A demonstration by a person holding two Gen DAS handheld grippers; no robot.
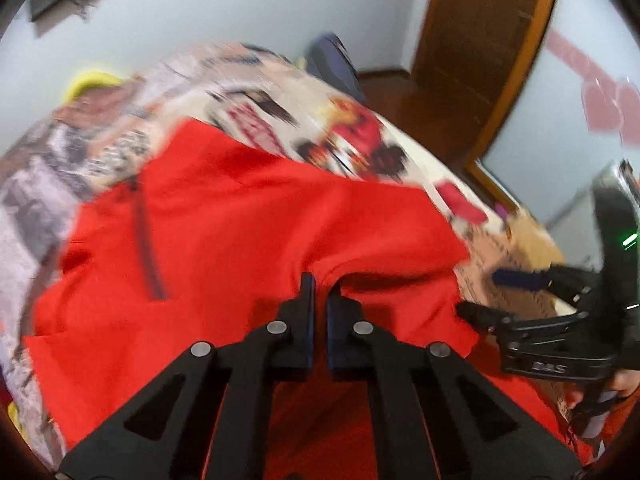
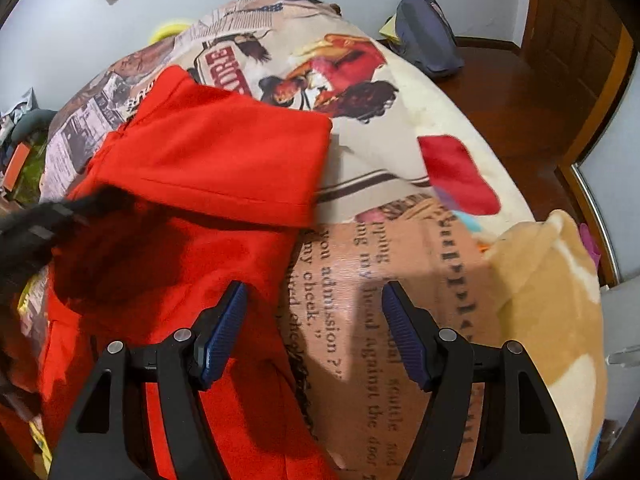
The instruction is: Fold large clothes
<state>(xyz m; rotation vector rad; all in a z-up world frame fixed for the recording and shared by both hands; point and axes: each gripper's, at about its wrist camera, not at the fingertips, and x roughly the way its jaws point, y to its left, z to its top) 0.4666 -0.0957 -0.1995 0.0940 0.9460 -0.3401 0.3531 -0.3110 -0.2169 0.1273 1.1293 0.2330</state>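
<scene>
A large red garment (image 1: 248, 220) lies on a bed with a printed cover (image 1: 256, 92). In the left wrist view my left gripper (image 1: 320, 286) is shut on a pinched fold of the red cloth. My right gripper (image 1: 480, 292) shows at the right edge of that view, open, beside the garment's edge. In the right wrist view the red garment (image 2: 224, 160) lies partly folded over itself at the left. My right gripper (image 2: 314, 296) is open and empty, its left finger over the red cloth, its right finger over the printed cover (image 2: 400, 280). The left gripper (image 2: 48, 220) is a dark blur at the left edge.
A beige blanket (image 2: 552, 280) lies at the bed's right side. A dark blue bag (image 2: 428, 32) sits on the wooden floor (image 2: 512, 96) beyond the bed. A wooden door frame (image 1: 500, 80) stands at the right. A yellow item (image 1: 94, 80) lies at the far bed edge.
</scene>
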